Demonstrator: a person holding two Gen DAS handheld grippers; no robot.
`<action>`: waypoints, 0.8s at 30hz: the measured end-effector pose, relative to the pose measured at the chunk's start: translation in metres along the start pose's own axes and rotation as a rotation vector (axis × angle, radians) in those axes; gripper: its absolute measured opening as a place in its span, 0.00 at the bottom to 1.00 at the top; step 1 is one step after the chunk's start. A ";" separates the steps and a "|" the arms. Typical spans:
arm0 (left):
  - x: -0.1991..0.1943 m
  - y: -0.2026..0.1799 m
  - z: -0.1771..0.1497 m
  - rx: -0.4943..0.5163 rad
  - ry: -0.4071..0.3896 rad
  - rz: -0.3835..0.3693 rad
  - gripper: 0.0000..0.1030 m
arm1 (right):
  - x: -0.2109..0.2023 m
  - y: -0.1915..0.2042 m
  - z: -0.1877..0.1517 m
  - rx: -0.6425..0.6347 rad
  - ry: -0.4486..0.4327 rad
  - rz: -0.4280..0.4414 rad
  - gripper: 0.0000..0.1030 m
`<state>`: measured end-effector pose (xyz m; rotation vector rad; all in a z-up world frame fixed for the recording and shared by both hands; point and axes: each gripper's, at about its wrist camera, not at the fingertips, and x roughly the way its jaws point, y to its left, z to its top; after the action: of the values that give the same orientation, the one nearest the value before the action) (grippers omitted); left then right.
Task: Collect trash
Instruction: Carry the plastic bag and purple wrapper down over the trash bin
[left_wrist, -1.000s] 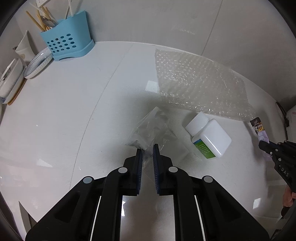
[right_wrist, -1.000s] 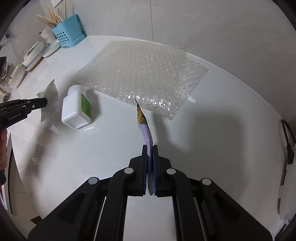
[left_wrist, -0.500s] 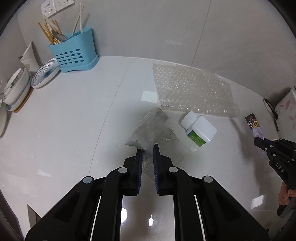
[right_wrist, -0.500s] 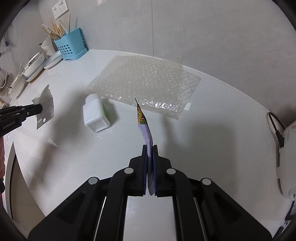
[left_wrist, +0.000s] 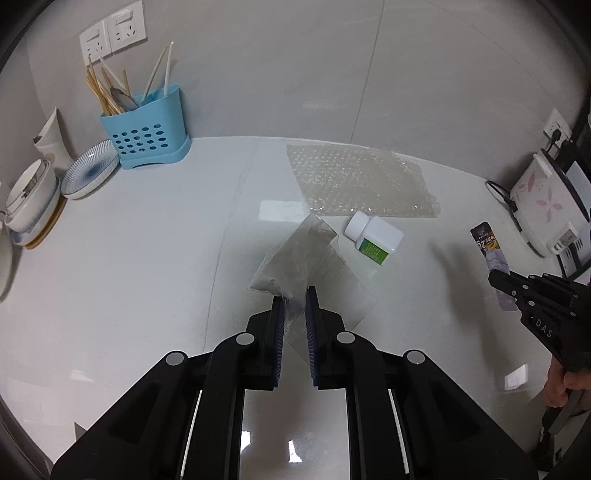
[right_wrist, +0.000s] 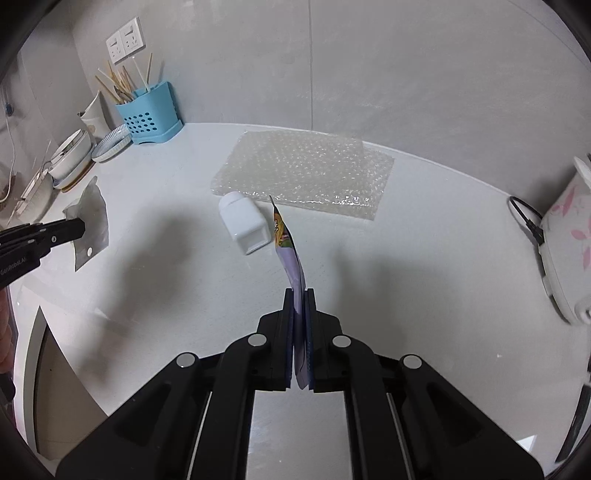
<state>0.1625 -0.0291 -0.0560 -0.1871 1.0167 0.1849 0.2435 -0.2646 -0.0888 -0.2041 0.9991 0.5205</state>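
The left claw grips a clear plastic bag, lifted above the white bench. The right claw is closed on a purple sachet. A white bottle lies at eleven o'clock of the sachet, touching the bubble wrap behind.

blue cutlery holder far left of claw, at wall | bowls left edge | white cooker far right | wall sockets above holder
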 end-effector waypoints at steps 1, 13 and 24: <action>-0.003 0.001 -0.003 0.011 -0.004 -0.007 0.10 | -0.004 0.003 -0.003 0.009 -0.006 -0.005 0.04; -0.044 0.011 -0.044 0.116 -0.043 -0.097 0.10 | -0.050 0.052 -0.059 0.093 -0.055 -0.062 0.04; -0.084 0.032 -0.112 0.185 -0.058 -0.160 0.10 | -0.096 0.114 -0.125 0.167 -0.116 -0.089 0.04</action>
<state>0.0195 -0.0305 -0.0440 -0.0933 0.9513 -0.0488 0.0515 -0.2470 -0.0666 -0.0679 0.9110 0.3617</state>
